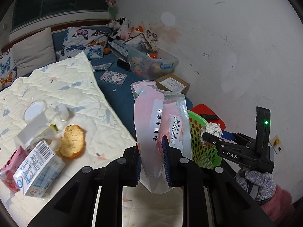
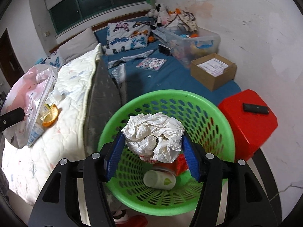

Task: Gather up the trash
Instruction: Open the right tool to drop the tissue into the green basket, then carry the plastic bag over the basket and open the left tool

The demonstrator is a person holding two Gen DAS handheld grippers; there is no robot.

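Note:
My left gripper is shut on a pink and clear plastic tissue wrapper and holds it above the bed edge; the wrapper also shows in the right wrist view. My right gripper is shut on a crumpled white paper ball and holds it over the green mesh basket. In the left wrist view the right gripper holds the ball above the basket. Inside the basket lie a white cup and a red wrapper. A milk carton, an orange peel and a pink pack lie on the white quilt.
A red stool with a black remote stands right of the basket, by the white wall. A cardboard box, a clear toy bin, a booklet and butterfly pillows lie on the blue bed.

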